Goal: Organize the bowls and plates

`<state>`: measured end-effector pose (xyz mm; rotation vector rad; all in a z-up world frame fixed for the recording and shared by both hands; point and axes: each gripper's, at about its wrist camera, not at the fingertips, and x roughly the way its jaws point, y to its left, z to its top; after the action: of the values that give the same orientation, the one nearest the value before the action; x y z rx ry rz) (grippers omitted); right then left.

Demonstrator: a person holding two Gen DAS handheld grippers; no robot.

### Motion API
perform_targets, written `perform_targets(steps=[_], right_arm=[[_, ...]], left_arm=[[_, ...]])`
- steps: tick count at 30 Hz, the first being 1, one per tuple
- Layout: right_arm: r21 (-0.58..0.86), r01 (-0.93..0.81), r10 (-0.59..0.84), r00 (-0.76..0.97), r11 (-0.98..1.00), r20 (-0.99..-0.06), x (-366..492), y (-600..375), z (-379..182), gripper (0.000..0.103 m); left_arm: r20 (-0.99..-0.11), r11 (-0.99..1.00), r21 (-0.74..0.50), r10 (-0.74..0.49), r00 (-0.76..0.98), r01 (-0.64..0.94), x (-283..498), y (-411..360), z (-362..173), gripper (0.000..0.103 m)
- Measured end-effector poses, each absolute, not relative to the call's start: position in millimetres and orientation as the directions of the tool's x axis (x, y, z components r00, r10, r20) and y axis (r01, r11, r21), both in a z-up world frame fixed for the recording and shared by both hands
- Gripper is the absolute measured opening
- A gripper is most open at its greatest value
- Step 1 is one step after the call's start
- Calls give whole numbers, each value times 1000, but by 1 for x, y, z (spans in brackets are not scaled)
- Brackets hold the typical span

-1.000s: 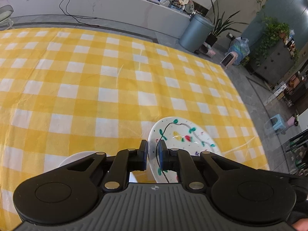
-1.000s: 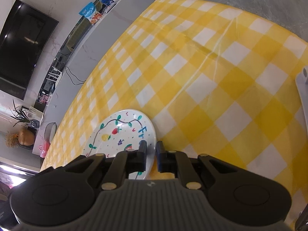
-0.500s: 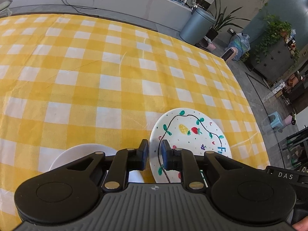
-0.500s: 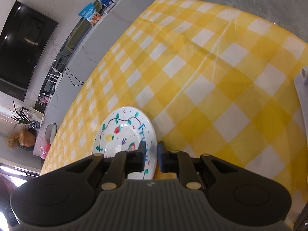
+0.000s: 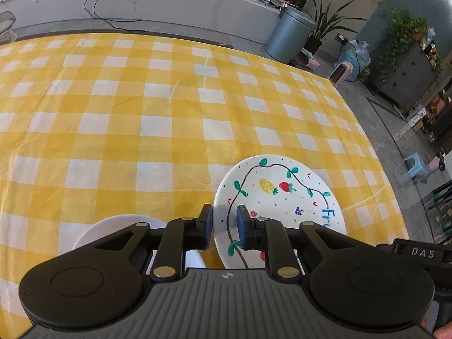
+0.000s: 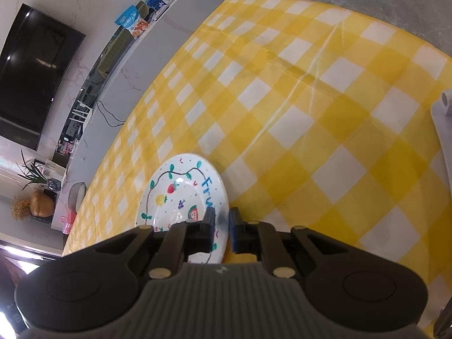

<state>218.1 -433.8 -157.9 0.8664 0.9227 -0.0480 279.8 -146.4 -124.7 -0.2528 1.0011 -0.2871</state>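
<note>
A white plate [image 5: 282, 197] painted with fruit and a vine lies on the yellow checked tablecloth [image 5: 141, 113]. My left gripper [image 5: 224, 224] straddles its left rim with the jaws a little apart, and a gap shows beside the rim, so it is open. In the right wrist view the same plate [image 6: 180, 195] has its right rim between the fingers of my right gripper [image 6: 221, 223], whose jaws are closing tight on that rim. A plain white dish [image 5: 118, 226] sits left of the plate, half hidden behind the left gripper.
A pale grey rack-like piece [image 6: 443, 130] stands at the right edge of the right wrist view. The table's far edge [image 5: 353, 107] drops to the floor, where a grey bin [image 5: 288, 36] and plants stand. The right tool's black body [image 5: 418, 251] shows beside the plate.
The plate was tilted up in my shut left gripper; it now lies flatter and that gripper's jaws have parted. Its right rim slid between the right gripper's fingers, which closed on it.
</note>
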Motion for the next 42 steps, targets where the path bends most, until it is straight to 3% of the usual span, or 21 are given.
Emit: perform_targets(steps=[25, 42], right_arm=[[688, 285, 382, 662, 667, -645, 182, -424, -136, 5], [719, 174, 504, 604, 673, -617, 148, -380, -123, 5]], left_arm=[[-737, 917, -391, -367, 567, 86, 239, -119, -92, 16], [-722, 905, -422, -298, 624, -56, 156, -66, -71, 16]])
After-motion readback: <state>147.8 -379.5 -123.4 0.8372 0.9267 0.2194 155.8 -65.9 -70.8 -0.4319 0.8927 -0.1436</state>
